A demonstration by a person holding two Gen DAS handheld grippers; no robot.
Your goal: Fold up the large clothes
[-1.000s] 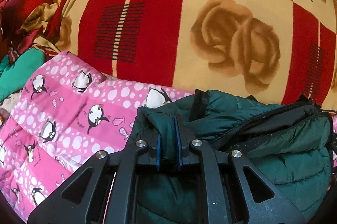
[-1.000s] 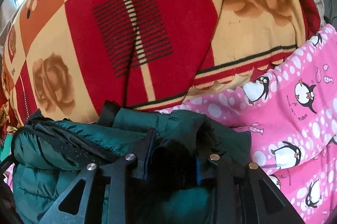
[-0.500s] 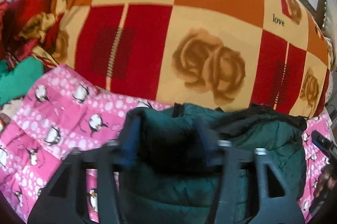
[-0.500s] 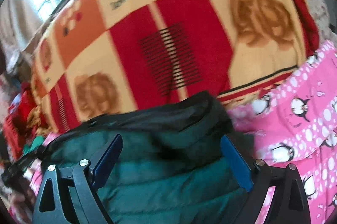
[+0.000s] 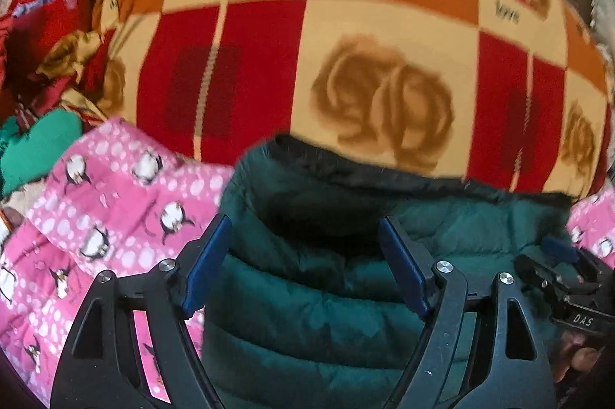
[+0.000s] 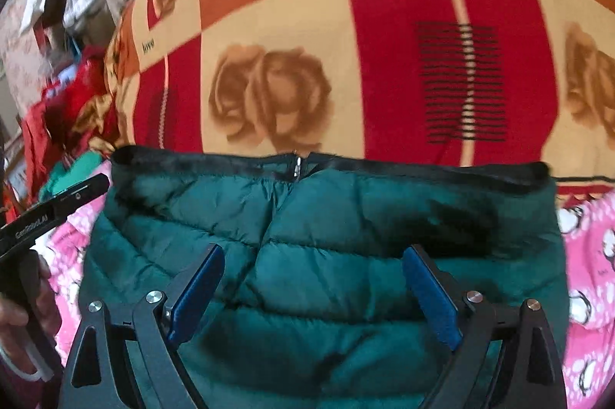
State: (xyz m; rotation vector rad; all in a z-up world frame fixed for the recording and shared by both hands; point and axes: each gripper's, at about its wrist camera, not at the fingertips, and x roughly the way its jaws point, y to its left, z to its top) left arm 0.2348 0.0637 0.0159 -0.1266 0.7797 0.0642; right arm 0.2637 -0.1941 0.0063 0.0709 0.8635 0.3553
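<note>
A dark green quilted puffer jacket (image 5: 326, 293) lies folded in a compact block on a pink penguin-print blanket (image 5: 96, 216). Its black-trimmed edge with a zipper pull (image 6: 296, 167) faces away from me. My left gripper (image 5: 303, 263) is open and empty, hovering over the jacket's left part. My right gripper (image 6: 313, 290) is open and empty above the jacket's middle (image 6: 326, 255). The right gripper also shows at the right edge of the left wrist view (image 5: 569, 278). The left gripper shows at the left edge of the right wrist view (image 6: 50, 213).
A large red, orange and cream blanket with roses and "love" print (image 5: 346, 63) rises just behind the jacket. A heap of red and green clothes (image 5: 42, 82) lies at the far left. Pink penguin blanket (image 6: 588, 255) flanks the jacket on both sides.
Both grippers were shut on the jacket's edge a second ago. They have opened, let go and drawn back and up. The jacket now lies flat and folded.
</note>
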